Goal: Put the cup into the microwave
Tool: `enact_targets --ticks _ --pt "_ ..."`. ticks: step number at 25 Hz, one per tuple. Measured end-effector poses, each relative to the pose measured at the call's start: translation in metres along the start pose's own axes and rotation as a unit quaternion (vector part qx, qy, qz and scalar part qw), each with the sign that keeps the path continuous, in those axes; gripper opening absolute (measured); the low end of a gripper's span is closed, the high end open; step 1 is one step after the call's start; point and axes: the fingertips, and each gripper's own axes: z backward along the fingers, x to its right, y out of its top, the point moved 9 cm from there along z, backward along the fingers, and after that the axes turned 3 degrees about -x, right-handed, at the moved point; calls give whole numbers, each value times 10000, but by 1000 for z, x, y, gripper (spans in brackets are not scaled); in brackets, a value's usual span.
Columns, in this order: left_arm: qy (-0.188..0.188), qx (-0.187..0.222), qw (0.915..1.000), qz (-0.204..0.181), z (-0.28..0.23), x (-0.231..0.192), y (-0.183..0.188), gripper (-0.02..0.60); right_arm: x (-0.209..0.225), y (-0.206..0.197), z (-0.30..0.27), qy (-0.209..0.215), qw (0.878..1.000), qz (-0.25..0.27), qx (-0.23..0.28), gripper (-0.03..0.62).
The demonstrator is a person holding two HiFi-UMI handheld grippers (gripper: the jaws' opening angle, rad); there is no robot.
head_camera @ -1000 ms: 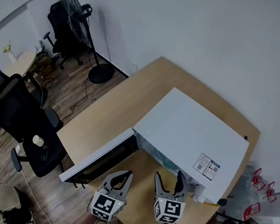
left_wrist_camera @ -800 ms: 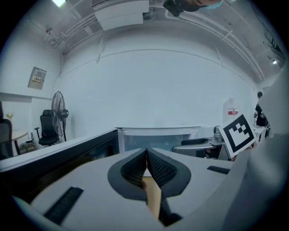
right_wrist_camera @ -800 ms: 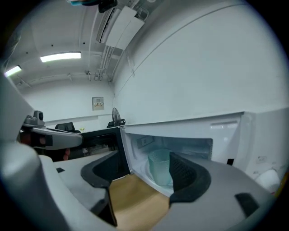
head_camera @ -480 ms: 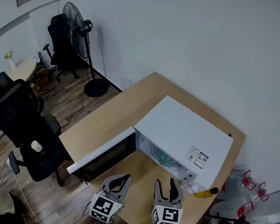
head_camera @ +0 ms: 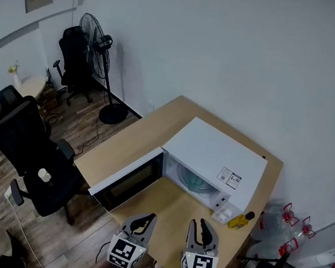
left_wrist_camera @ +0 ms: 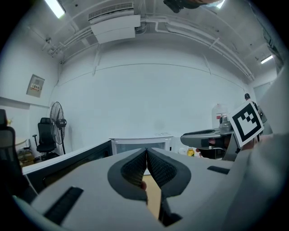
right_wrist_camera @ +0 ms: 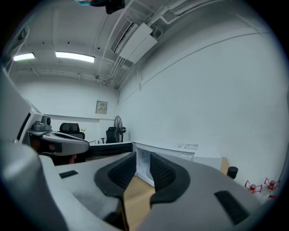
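At the bottom, the grey left gripper [head_camera: 144, 220] is squeezed together and empty; the grey right gripper [head_camera: 201, 225] has just been closing to a small gap, empty too

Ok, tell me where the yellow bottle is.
Head view, right side: the yellow bottle sits on the wooden table by the right front corner of the open microwave.

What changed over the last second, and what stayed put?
The left tongs and right tongs drew back from the microwave, both empty. The right jaws have just been closing, nothing between them. The left stayed shut, the door open, the cup inside.
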Motion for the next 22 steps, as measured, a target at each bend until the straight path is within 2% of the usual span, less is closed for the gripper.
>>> enact_targets --ticks 13,22 --pt "20 97 9999 -24 45 21 -7 23 -24 -14 59 -67 10000 7 -65 34" --pt "24 144 9999 -39 51 23 -6 23 -29 -14 65 -56 10000 34 -63 23"
